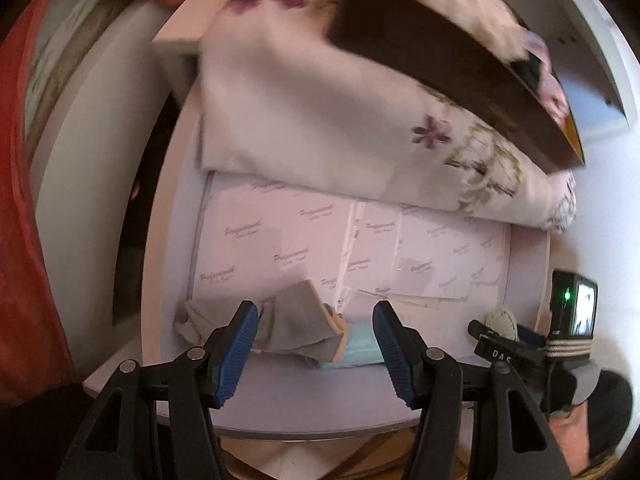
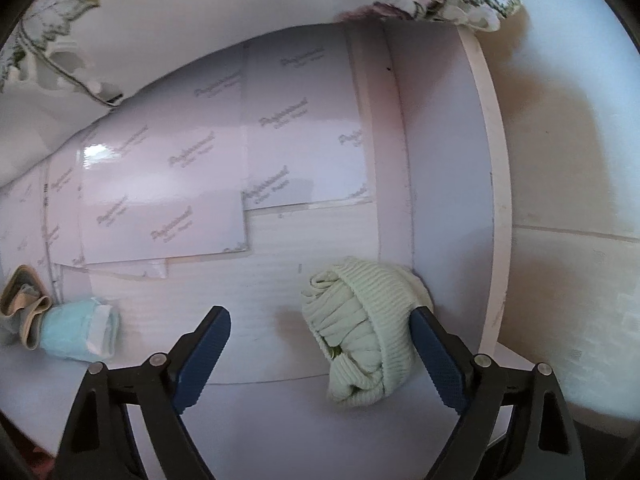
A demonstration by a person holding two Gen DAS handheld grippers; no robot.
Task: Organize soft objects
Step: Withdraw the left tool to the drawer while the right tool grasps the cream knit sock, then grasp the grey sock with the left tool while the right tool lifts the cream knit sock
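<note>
Now, from the left wrist view, I see my left gripper point(image 1: 316, 354) with its jaws wide apart and holding nothing, hanging over the front edge of an open drawer point(image 1: 528, 264) lined with printed paper point(image 1: 280, 240). Between the 2 blue pads lie a crumpled grey cloth point(image 1: 292, 324) and, touching it, a light blue rolled piece point(image 1: 356, 350). I judge both to be very light and limp, so they will fold and slip if I take only a corner; better to pinch the thick middle of the bundle. A floral blanket point(image 1: 320, 100) covers the back part of the drawer, and a dark board point(image 1: 448, 60) lies across it; the blanket looks soft and much bulkier. At the right edge I see only a small part of the pale green knit sock roll point(image 1: 502, 320) and my other tool. From the right wrist view, my right gripper point(image 2: 320, 356) is also wide open and empty, with the green knit roll point(image 2: 360, 332) inside the jaws and touching the right pad, near the drawer's right wall point(image 2: 440, 160). It is springy and ribbed, so I think it will grip well across its fat middle. This view shows the knit texture and the wall clearly, while the left one alone shows the dark board and the blanket's full spread.
</note>
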